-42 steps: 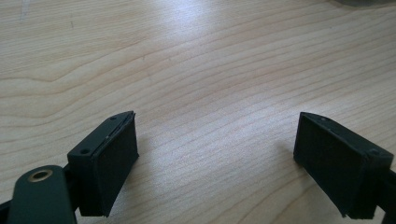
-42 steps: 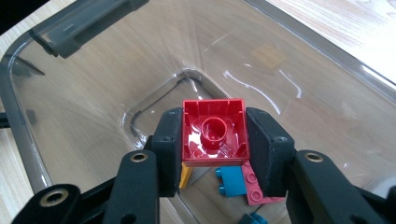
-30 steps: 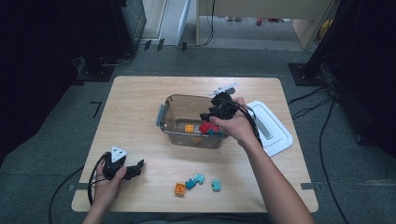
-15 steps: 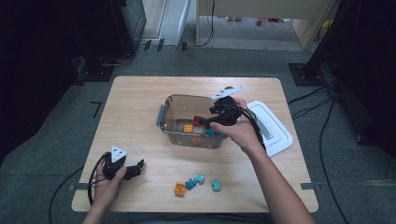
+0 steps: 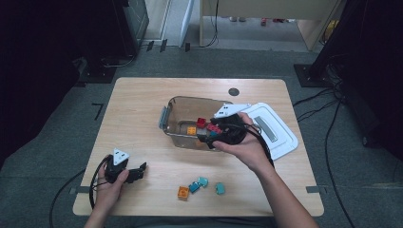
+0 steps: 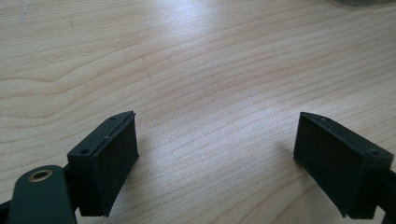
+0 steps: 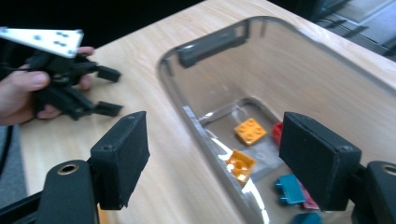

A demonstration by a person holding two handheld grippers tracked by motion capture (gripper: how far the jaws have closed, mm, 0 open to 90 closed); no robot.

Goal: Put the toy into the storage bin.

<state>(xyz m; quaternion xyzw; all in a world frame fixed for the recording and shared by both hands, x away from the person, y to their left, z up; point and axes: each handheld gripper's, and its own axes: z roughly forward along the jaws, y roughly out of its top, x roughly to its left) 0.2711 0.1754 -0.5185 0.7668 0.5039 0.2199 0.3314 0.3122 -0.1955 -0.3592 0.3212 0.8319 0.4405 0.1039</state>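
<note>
Over the near rim of the clear plastic storage box [image 5: 167,118] with grey side latches, which stood about in the middle of the light wooden table [image 5: 138,102], the right gripper [image 5: 212,134] was held with its black jaws standing wide apart and nothing between them. The jaws had just been opening, so I judge that a brick was let go into the box and the hand was drawing back for another one. Inside the box lay the bricks already collected: two small orange plastic building bricks [image 7: 250,131], a red brick [image 7: 277,133] partly hidden behind the jaw, and a teal brick [image 7: 289,188] close to the near wall. Probably they lay loosely and at different angles because they were dropped and not set down with care. On the table in front of the box, toward the person, four loose bricks waited: one orange brick [image 5: 183,192] and three teal bricks [image 5: 203,184], near each other and well apart from the box. To the right of the box, just beside it, lay the white rectangular plastic lid [image 5: 278,130], put aside so that the box stayed open for filling. Far to the left of the box, near the table's front edge, the left gripper [image 5: 139,171] rested low over bare wood with its jaws also wide and empty; it seemed to wait there because only one hand was needed for the sorting.
</note>
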